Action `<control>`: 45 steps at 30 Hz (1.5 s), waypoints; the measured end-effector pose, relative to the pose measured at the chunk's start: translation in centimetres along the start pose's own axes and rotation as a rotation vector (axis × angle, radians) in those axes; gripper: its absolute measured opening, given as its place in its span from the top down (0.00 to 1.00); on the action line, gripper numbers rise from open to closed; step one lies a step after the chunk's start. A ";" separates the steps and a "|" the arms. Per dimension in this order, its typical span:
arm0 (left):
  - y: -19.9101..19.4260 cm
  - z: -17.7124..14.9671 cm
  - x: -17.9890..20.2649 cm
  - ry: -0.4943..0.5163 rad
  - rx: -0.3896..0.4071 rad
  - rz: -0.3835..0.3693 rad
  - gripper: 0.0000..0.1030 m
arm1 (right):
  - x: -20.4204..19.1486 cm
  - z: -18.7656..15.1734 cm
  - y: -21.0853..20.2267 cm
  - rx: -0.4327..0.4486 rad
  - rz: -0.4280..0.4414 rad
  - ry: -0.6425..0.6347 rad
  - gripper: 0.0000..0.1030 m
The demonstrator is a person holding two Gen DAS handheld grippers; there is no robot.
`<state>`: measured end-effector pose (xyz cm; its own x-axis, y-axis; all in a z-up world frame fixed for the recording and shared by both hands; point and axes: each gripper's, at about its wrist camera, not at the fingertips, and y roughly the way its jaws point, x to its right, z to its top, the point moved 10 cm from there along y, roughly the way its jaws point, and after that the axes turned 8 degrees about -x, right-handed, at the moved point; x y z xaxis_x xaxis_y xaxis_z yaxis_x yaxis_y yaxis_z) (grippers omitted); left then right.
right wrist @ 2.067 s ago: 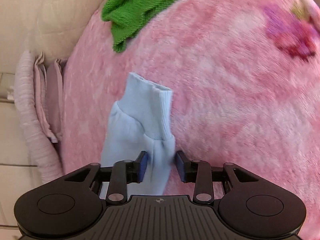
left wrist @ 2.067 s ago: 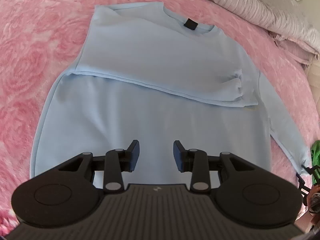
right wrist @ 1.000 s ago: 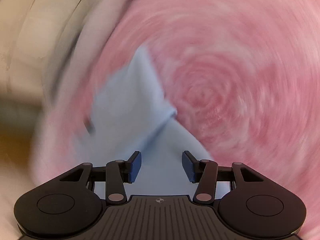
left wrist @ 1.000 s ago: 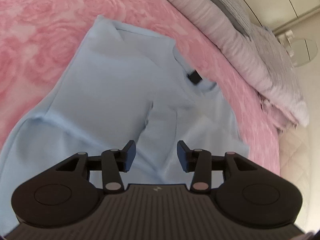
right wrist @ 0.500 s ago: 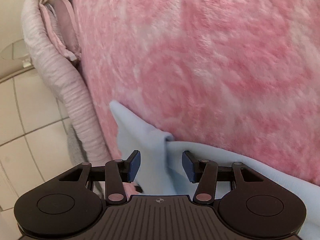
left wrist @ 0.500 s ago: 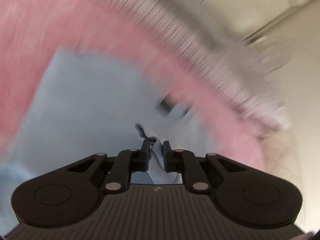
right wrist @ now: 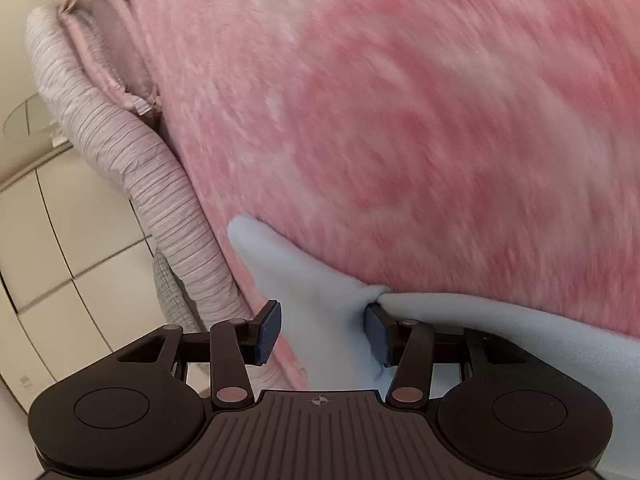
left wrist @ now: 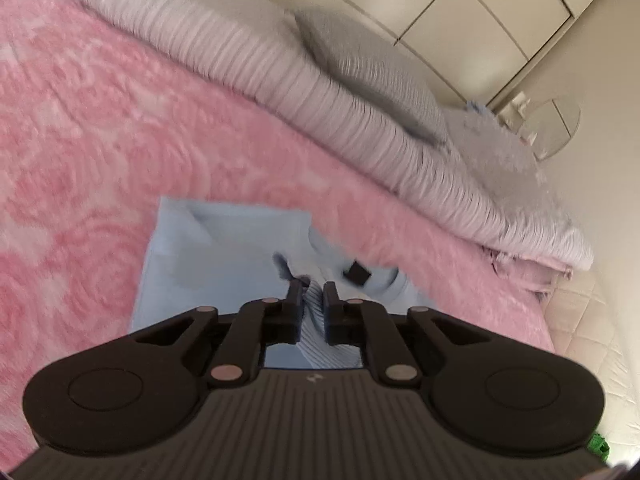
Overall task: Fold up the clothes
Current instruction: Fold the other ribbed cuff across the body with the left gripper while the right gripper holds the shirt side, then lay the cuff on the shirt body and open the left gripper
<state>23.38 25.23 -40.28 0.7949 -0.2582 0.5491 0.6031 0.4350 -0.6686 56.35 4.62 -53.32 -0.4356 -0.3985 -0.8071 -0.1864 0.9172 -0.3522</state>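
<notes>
Pink blanket (right wrist: 400,120); left tool (left wrist: 312,292) alone pinches sweatshirt (left wrist: 224,248).

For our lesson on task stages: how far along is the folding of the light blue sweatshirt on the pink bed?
Done: part of the light blue sweatshirt already lies folded over itself. In hand: the left gripper is shut on its ribbed cuff; the right gripper is open around a fabric corner. Left: grip that corner and finish folding.

No readable text, not even on the sweatshirt's (left wrist: 224,256) black neck tag (left wrist: 357,271)
</notes>
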 end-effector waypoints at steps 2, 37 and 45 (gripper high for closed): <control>-0.6 0.6 0.0 0.004 0.009 0.000 0.94 | -0.4 -0.2 -0.4 -0.002 -0.014 -0.041 0.51; 2.2 -5.0 -8.0 0.051 -0.175 0.225 0.86 | -3.2 -3.2 -1.3 -0.111 -0.443 -0.619 0.52; 1.9 -5.3 -8.4 -0.141 -0.165 0.126 0.94 | -5.9 -5.9 0.6 -0.155 -0.623 -1.076 0.52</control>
<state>18.25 23.70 -48.80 0.8542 -0.0833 0.5132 0.5120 0.3063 -0.8025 53.61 7.59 -45.97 0.6895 -0.4975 -0.5265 -0.2354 0.5335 -0.8124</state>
